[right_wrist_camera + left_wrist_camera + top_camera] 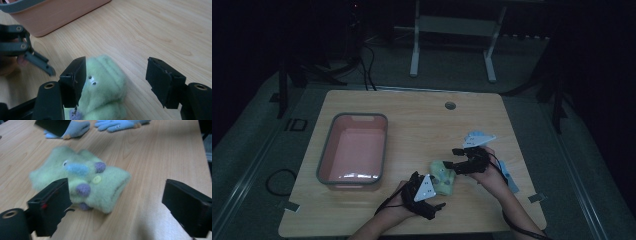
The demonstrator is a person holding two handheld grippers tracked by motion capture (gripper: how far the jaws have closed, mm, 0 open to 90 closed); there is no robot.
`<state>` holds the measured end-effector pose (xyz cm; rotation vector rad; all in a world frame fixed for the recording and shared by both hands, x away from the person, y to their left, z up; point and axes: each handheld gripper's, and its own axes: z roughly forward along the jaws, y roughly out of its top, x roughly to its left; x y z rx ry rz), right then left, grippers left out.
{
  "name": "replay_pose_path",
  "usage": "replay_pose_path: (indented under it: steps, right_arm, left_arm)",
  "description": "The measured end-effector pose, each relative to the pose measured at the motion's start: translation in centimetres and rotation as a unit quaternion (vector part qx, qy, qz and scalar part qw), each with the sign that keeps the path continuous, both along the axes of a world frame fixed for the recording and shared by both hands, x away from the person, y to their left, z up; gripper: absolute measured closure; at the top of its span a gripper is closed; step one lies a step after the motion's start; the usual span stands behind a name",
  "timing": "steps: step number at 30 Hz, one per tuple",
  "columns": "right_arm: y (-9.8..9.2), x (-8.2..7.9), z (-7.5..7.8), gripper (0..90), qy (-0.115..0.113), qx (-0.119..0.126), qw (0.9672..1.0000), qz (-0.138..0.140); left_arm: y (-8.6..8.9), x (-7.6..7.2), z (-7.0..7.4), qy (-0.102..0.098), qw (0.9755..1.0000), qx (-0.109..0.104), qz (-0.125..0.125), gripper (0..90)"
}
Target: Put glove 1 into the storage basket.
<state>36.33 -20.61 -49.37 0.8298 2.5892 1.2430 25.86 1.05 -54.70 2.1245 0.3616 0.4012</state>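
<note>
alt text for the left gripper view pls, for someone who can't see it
A folded pale green fuzzy glove with purple and blue bumps lies on a wooden table, straight ahead of the left claw, whose black jaws stand open, one partly in front of it. Light blue gloves lie at the far edge.

A light wooden table (412, 110) with rounded corners and a round cable hole (450, 105) near its far edge carries a pink tub (353, 150) with a grey rim on its left half. A folded green felt glove (82, 180) lies right of the tub, and blue gloves (120, 124) lie beyond it.
</note>
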Motion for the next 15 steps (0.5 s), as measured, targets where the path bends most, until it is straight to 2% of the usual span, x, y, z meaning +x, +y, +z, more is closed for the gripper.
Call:
replay_pose_path:
  steps: [2, 3, 4, 5, 6, 9, 12, 15]
  right_arm:
    - [0.2, 0.3, -0.4, 32.7, 0.009, 0.0, 1.0, 0.001]
    - [0.2, 0.3, -0.4, 32.7, 0.009, 0.0, 1.0, 0.001]
    - [0.3, 0.5, -0.6, 32.7, 0.012, 0.0, 0.9999, 0.0]
    - [0.3, 0.5, -0.6, 32.7, 0.012, 0.0, 0.9999, 0.0]
    - [0.5, 0.9, -1.2, 31.7, 0.028, -0.004, 0.9996, 0.0]
    - [0.6, 1.4, -1.9, 30.2, 0.045, 0.001, 0.999, -0.001]
    - [0.7, 2.0, -2.9, 29.7, 0.073, 0.003, 0.9973, -0.002]
    - [0.9, 2.2, -4.0, 29.1, 0.099, 0.002, 0.9951, 0.004]
  left_arm:
    - [-0.4, 0.2, 0.0, -0.012, 0.9999, 0.011, -0.006, 16.0]
    - [-0.4, 0.2, 0.0, -0.012, 0.9999, 0.011, -0.006, 20.0]
    - [-0.4, 0.2, 0.0, -0.012, 0.9999, 0.011, -0.006, 20.0]
    - [-1.0, 0.5, -0.2, -0.024, 0.9991, 0.03, -0.019, 20.0]
    - [-1.2, 0.5, -0.2, -0.029, 0.9986, 0.038, -0.022, 27.2]
    - [-1.9, 0.4, -0.3, -0.045, 0.9971, 0.052, -0.032, 31.5]
    - [-2.2, 0.8, -0.7, -0.037, 0.9966, 0.062, -0.041, 33.9]
    - [-2.1, 1.1, -1.0, -0.04, 0.9954, 0.075, -0.044, 38.6]
